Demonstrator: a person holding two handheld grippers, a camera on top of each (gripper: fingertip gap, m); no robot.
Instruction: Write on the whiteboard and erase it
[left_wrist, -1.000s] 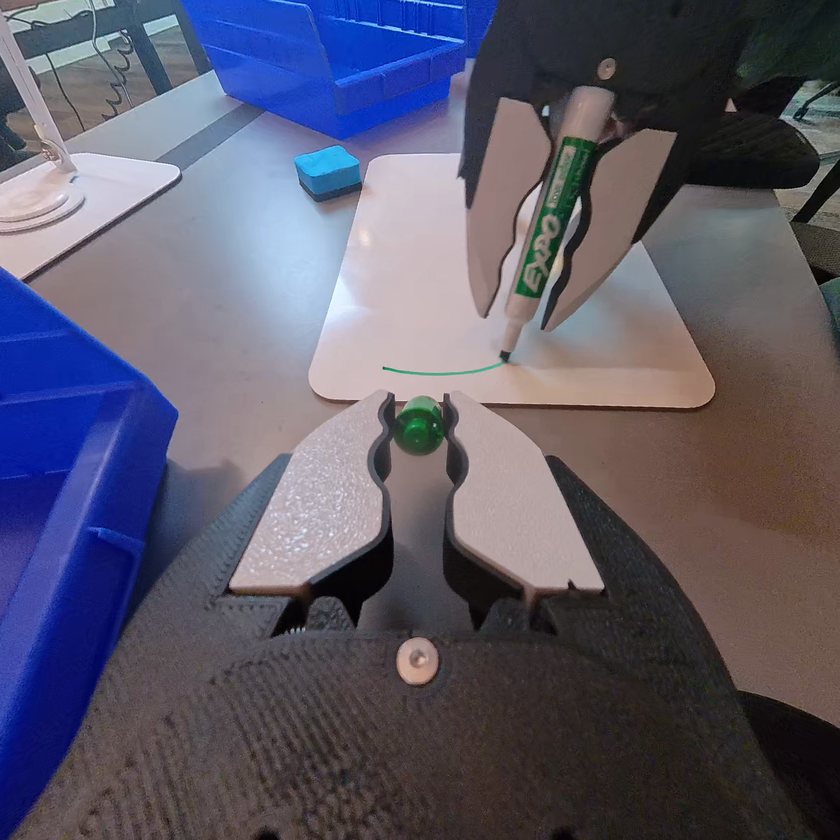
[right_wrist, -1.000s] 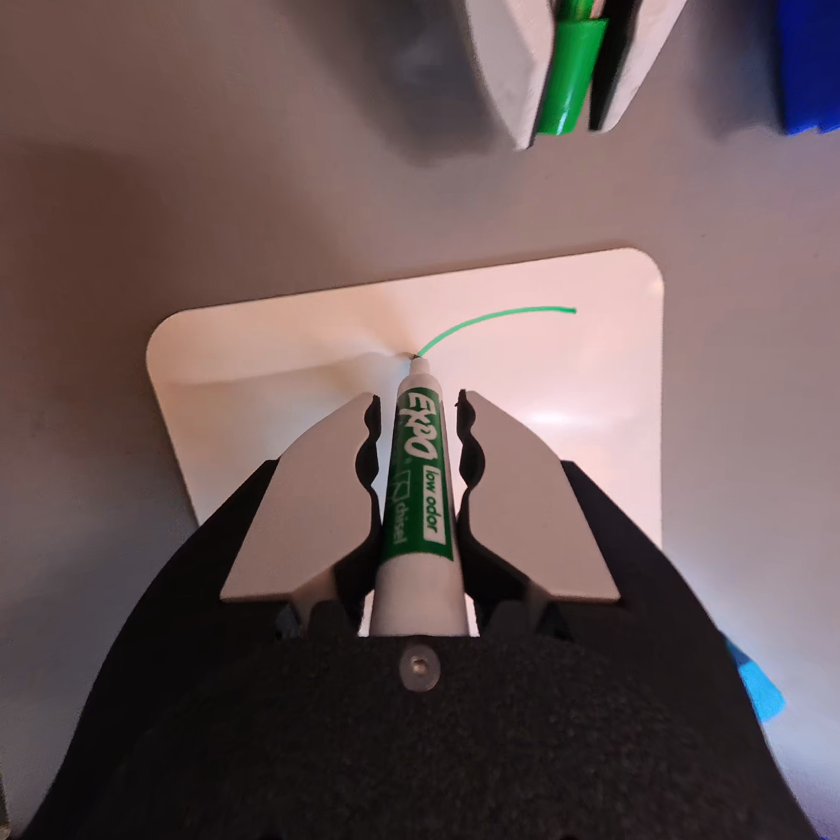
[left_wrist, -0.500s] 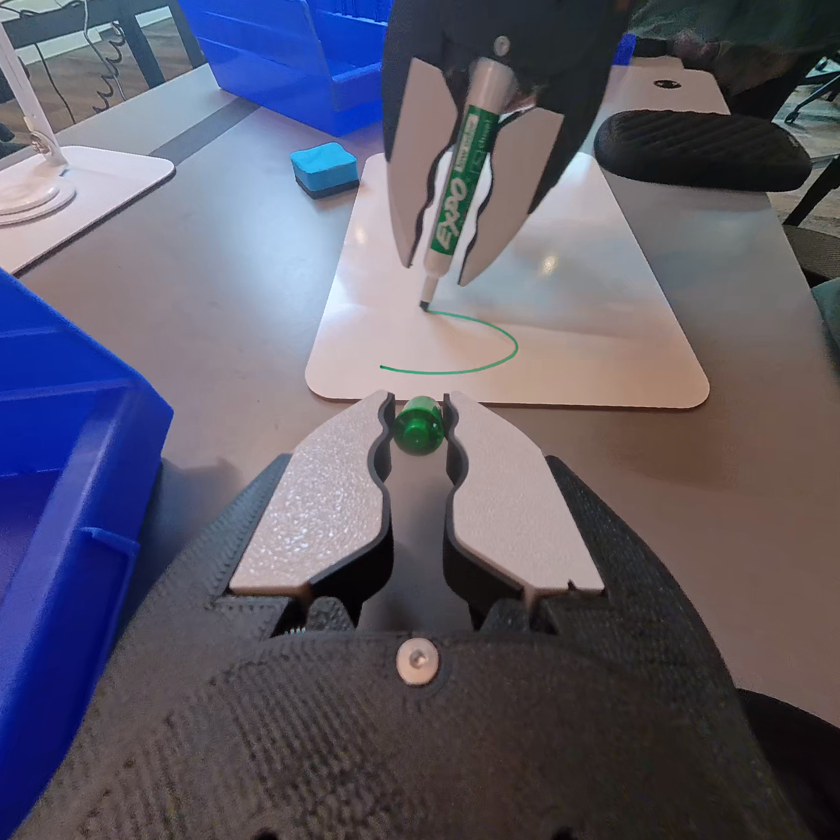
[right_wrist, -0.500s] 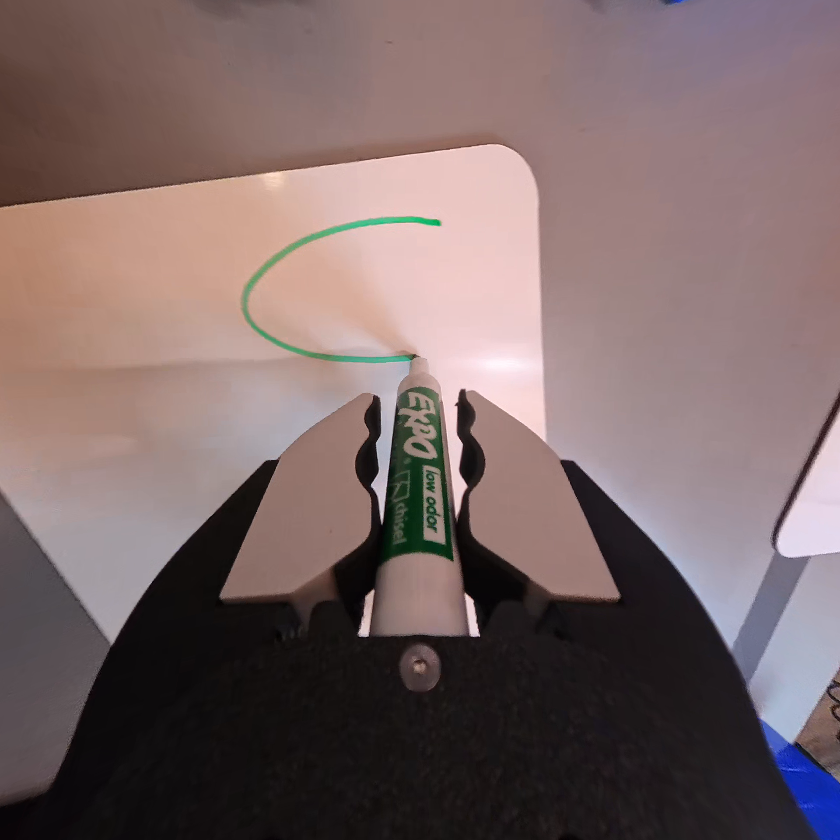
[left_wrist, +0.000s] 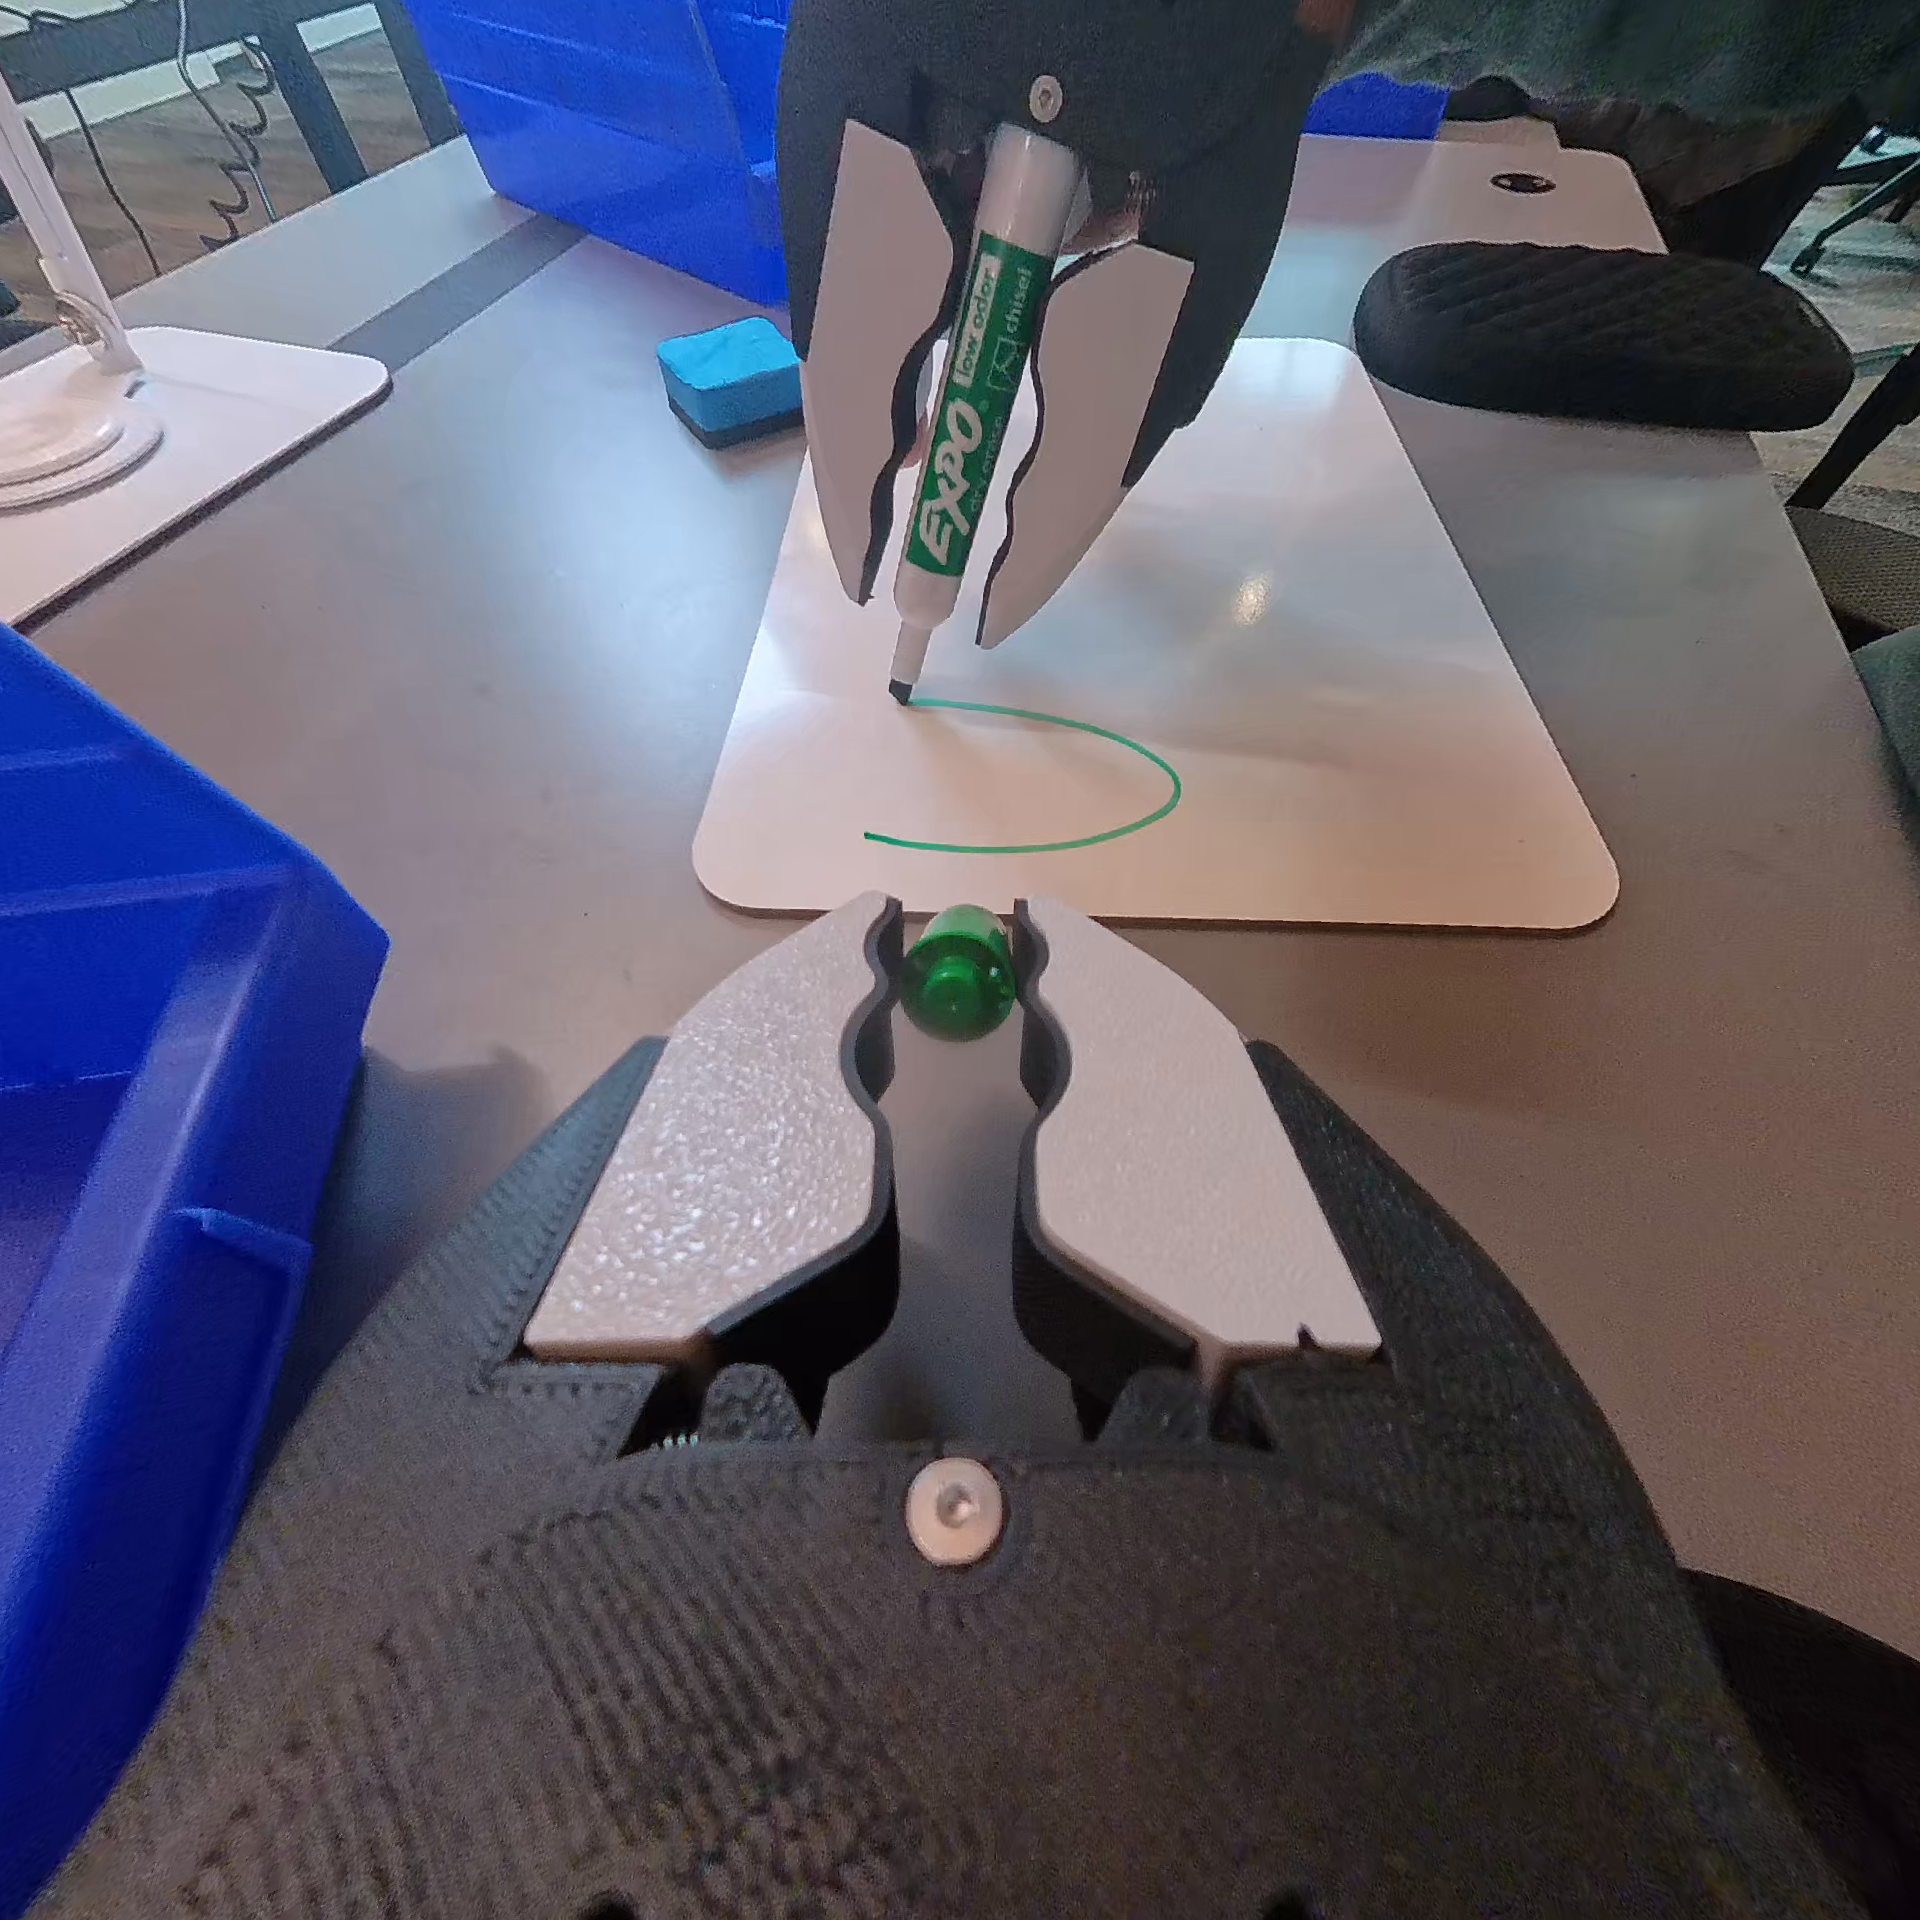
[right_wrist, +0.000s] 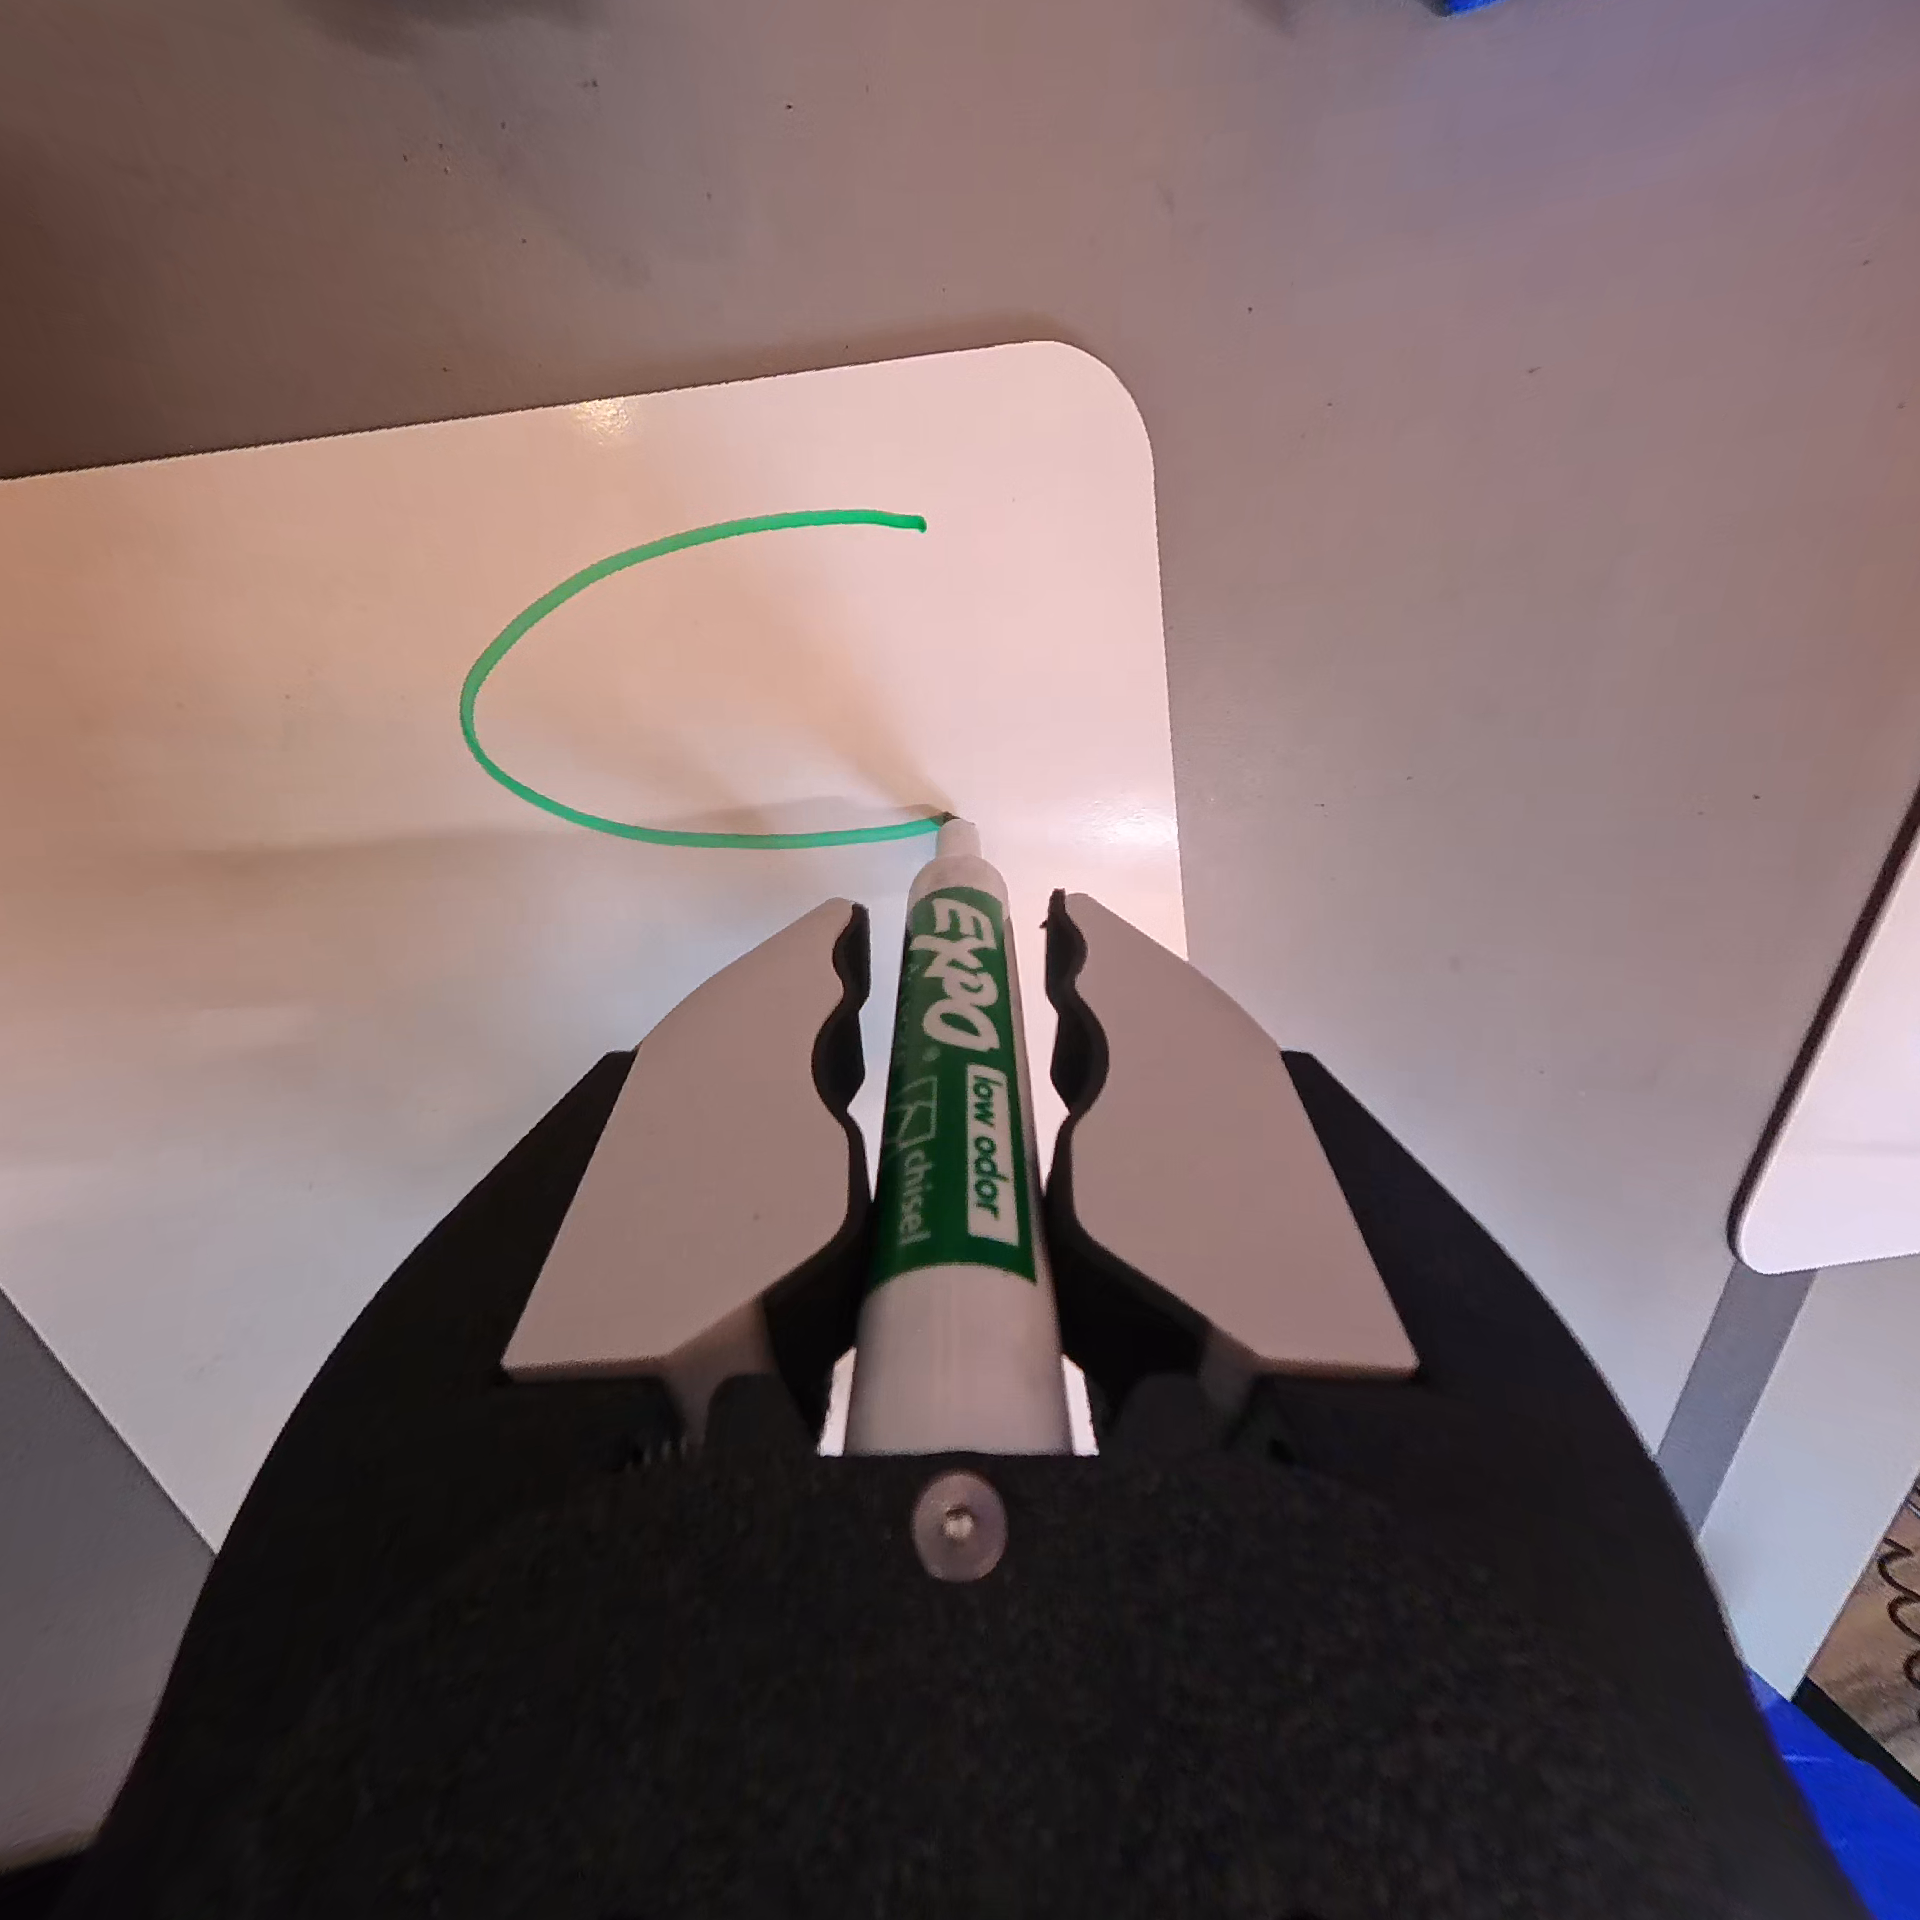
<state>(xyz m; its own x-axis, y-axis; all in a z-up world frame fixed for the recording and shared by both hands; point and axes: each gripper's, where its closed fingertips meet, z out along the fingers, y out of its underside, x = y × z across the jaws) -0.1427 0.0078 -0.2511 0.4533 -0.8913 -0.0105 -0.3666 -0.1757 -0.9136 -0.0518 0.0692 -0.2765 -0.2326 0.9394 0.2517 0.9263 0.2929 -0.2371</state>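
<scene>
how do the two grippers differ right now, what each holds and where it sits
The right gripper is shut on the marker, which stands steeply over the whiteboard; the left gripper is shut on the green cap alone. The right one is above the board, its marker's tip at the end of the green curve; the left sits off the board, just short of its near edge. Both share pale fingers on black bodies.

Two grippers, each one closed on something

The right gripper (right_wrist: 951, 914) points steeply down, and its two fingers (right_wrist: 727, 1122) clamp the marker (right_wrist: 951, 1122) along the middle groove, with the tip touching the whiteboard (right_wrist: 260, 987). The left gripper (left_wrist: 954, 920) lies low and almost level just before the near edge of the board, and its fingertips (left_wrist: 1049, 935) pinch the green cap (left_wrist: 954, 987) between them.
</scene>
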